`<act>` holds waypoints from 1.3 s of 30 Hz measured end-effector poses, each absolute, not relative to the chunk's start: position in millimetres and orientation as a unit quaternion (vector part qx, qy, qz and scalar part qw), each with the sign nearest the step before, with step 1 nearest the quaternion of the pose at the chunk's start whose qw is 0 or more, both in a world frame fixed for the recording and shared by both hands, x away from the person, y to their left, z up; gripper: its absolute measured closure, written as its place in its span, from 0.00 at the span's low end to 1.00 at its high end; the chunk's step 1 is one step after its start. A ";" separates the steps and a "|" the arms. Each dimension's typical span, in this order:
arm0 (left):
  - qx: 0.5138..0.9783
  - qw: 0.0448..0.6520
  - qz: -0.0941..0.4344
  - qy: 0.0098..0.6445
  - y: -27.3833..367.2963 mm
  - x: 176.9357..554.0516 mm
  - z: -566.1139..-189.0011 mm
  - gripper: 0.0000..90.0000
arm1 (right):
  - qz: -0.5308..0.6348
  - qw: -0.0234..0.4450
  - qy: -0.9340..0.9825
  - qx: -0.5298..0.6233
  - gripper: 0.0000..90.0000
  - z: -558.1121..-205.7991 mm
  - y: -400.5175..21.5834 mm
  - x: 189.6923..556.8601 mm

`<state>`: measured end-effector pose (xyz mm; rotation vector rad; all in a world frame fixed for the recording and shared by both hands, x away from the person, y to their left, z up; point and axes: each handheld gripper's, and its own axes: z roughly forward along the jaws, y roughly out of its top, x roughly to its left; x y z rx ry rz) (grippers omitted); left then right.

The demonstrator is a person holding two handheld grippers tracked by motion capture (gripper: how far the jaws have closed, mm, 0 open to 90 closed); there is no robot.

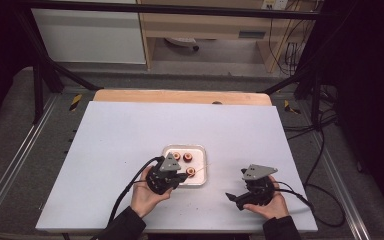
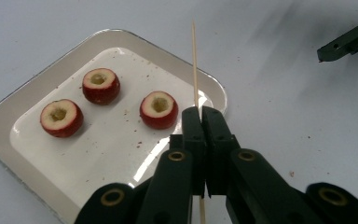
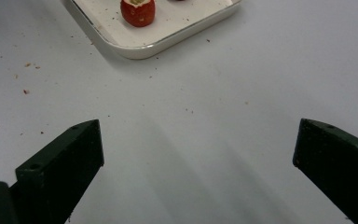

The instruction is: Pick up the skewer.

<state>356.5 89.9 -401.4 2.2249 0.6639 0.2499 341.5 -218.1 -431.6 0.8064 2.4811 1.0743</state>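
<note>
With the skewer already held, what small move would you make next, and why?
Probably tip the skewer down toward the nearest cored fruit. The left gripper is shut on the skewer, its tip above the tray rim. The right gripper is open over bare table and could then steady that fruit.

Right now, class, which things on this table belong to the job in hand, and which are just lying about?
Part of the job:
- wooden skewer, clamped in the left tool
- three cored red fruits
- white tray holding them
- right tool, open with nothing in it, apart from the tray

Just lying about:
- red crumbs on the white table
</note>
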 end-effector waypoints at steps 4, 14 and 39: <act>0.884 0.383 0.091 0.253 83.3 356.5 -402.1 0.99 | 0.365 0.172 0.876 0.262 0.04 -426.3 -209.4 339.2; 0.900 0.360 0.083 0.232 64.6 356.6 -402.3 0.99 | 0.323 0.216 0.899 0.200 0.07 -419.4 -191.3 335.0; 0.915 0.345 0.068 0.197 24.6 354.0 -400.1 0.99 | 0.246 0.293 0.924 0.024 0.39 -422.3 -167.8 334.0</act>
